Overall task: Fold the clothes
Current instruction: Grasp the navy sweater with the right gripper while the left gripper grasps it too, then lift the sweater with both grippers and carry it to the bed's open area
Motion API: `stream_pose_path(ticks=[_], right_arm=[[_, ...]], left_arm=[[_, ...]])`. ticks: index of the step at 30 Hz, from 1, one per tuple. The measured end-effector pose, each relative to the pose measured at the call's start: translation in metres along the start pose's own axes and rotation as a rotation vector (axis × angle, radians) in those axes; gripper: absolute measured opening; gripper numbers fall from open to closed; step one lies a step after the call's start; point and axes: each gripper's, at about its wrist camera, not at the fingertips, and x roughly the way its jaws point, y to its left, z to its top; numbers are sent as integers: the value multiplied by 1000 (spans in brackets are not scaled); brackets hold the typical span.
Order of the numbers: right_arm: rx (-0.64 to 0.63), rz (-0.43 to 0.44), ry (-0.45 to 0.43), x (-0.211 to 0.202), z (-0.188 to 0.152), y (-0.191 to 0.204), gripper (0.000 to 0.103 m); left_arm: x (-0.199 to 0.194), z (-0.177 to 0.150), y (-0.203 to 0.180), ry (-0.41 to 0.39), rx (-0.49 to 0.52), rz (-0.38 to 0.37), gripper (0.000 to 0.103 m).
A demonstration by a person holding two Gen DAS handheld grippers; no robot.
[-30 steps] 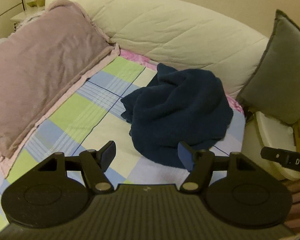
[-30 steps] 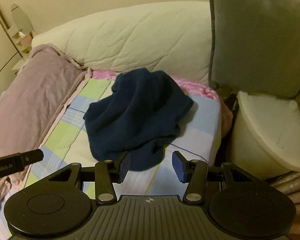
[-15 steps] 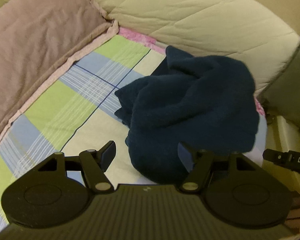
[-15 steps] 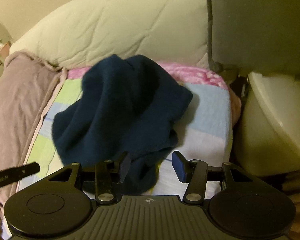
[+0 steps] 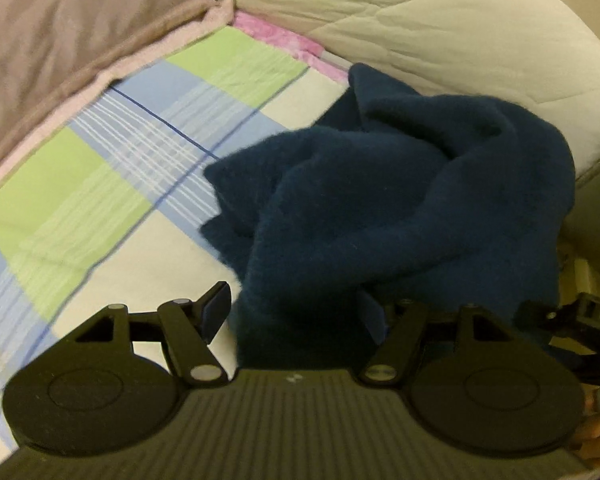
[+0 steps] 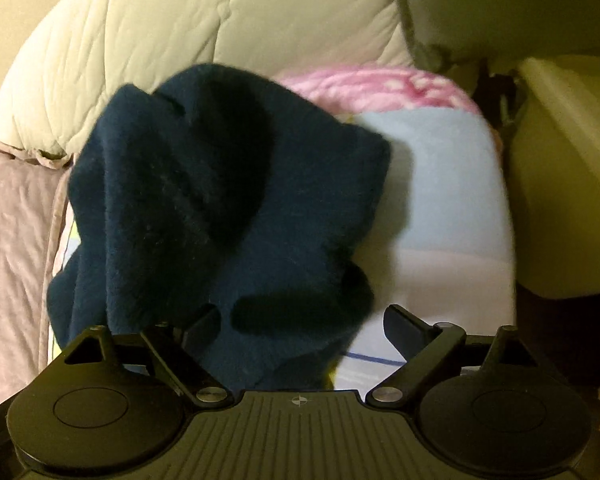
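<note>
Your left tool stands wide with its jaws easing inward, and the near edge of the navy fleece garment already lies between them, though the pads do not yet press on it. Your right tool is spreading wide, jaws opening, with the garment's near hem bunched between them and nothing gripped.

The risk is that you bite blind. The cloth is thick and piled on itself, so either tool may pinch two or three layers at once instead of a single edge, and the heap would lift as a lump and not spread. Your two tools sit near each other on the same near side; if both take the same fold, you get no width to pull flat. A deep bite could also catch the checked bedsheet beneath.

The garment is a dark blue, fuzzy, soft heap, crumpled with deep folds, lying on the bed near the cream quilt and well apart from the mauve pillow. No sleeve, collar or hem can be told apart for certain.
</note>
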Motion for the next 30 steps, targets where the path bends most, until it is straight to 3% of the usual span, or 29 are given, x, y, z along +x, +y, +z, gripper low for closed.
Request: stream_pose_path(ticks=[1, 2, 3, 5, 6, 7, 12, 18, 25, 30], right_arm=[[-4, 1, 10, 4, -1, 2, 73], [-15, -1, 15, 5, -1, 4, 53], [-30, -4, 15, 5, -2, 6, 47], [-64, -7, 16, 2, -2, 10, 24], [-83, -3, 13, -1, -2, 13, 23], [-105, 3, 7, -6, -2, 17, 20], [-219, 80, -51, -44, -3, 41, 16], [-346, 248, -152, -122, -16, 82, 15], [-489, 478, -245, -221, -61, 146, 14], [-606, 703, -261, -286, -129, 201, 14]], left_arm=[[1, -1, -1, -6, 5, -14, 59], [1, -2, -3, -10, 15, -23, 49], [1, -2, -4, -13, 25, -32, 38], [-4, -3, -5, -20, 31, -46, 26], [-9, -4, -5, -29, 30, -50, 14], [-15, -5, -5, -39, 29, -51, 11], [-68, -13, -5, -122, 38, -94, 7], [-160, -38, 4, -280, -22, -118, 5], [-320, -111, 60, -552, -173, -17, 4], [-461, -189, 104, -765, -230, 131, 4]])
